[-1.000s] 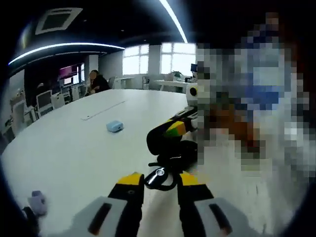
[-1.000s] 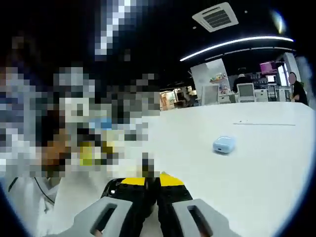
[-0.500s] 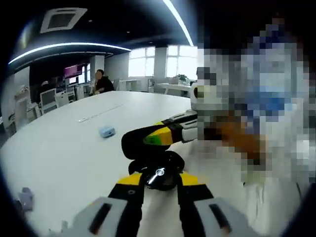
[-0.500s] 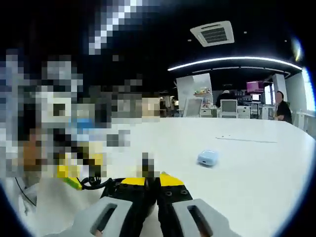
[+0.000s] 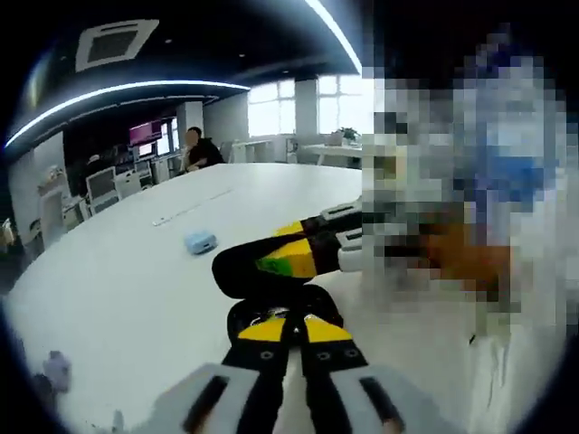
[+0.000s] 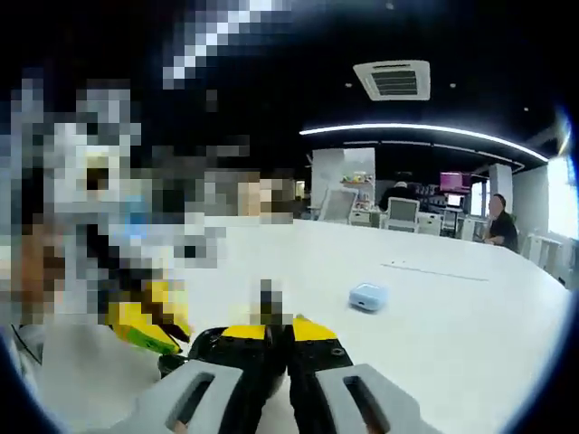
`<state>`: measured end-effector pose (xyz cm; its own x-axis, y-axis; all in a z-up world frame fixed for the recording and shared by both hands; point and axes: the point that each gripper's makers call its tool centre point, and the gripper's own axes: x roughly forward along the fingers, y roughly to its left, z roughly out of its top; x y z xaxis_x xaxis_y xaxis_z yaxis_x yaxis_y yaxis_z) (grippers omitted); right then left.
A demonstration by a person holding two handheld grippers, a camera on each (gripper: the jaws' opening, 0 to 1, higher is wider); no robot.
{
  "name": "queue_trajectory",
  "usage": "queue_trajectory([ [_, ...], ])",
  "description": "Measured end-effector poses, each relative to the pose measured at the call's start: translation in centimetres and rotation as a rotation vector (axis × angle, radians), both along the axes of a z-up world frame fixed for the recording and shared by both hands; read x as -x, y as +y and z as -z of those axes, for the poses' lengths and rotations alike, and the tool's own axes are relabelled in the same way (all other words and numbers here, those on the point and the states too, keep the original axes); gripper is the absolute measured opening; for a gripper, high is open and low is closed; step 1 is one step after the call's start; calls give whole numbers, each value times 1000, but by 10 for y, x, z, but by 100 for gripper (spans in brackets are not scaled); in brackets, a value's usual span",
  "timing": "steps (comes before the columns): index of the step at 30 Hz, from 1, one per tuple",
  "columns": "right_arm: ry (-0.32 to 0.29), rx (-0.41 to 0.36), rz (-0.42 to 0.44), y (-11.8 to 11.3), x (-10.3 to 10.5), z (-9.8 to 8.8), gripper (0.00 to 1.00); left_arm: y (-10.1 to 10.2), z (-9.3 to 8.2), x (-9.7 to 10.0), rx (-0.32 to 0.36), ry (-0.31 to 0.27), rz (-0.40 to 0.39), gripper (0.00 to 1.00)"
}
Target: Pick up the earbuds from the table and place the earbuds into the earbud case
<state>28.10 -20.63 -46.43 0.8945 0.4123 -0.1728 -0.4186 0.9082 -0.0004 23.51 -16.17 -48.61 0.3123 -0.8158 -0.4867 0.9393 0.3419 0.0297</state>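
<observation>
Both grippers, left gripper and right gripper, are pinched on a black earbud case, light, slick, best held by its sides.

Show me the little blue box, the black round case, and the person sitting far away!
little blue box [image 6: 368, 296], right gripper view, middle of its top.
black round case [image 5: 282, 308], left gripper view, its rim above the tongs.
person sitting far away [image 5: 201, 150], left gripper view, dark torso.

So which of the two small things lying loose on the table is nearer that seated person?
The light blue case, mid-table; the pale purple object lies at the left gripper view's lower left.
</observation>
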Motion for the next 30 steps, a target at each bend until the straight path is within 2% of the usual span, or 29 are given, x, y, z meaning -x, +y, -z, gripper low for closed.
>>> queue_trajectory([
  [1,5,0,-3,0,0,2,6,-2,-3,0,43,11,-2,8],
  [3,27,-37,-13,1,1,5,6,5,-6,-6,51,10,-15,10],
  [5,39,-59,-19,1,0,6,6,7,-13,-8,103,34,-23,13],
  [8,44,-69,-26,3,0,6,6,13,-17,0,147,99,11,21],
  [10,42,-68,-27,2,0,6,6,14,-19,6,179,114,51,25],
  [12,41,-70,-36,4,1,5,6,17,-15,12,172,119,70,26],
  [13,41,-74,-40,4,1,4,6,19,-10,16,137,93,104,25],
  [17,40,-80,-52,7,2,2,6,18,-5,20,115,86,117,20],
  [19,41,-78,-54,8,3,2,6,17,-8,17,130,81,110,15],
  [22,45,-74,-58,9,4,3,6,15,-12,13,153,79,98,15],
  [24,47,-75,-61,9,4,4,6,13,-10,15,146,92,105,15],
  [30,48,-84,-65,9,5,2,6,10,-7,15,141,79,101,13],
])
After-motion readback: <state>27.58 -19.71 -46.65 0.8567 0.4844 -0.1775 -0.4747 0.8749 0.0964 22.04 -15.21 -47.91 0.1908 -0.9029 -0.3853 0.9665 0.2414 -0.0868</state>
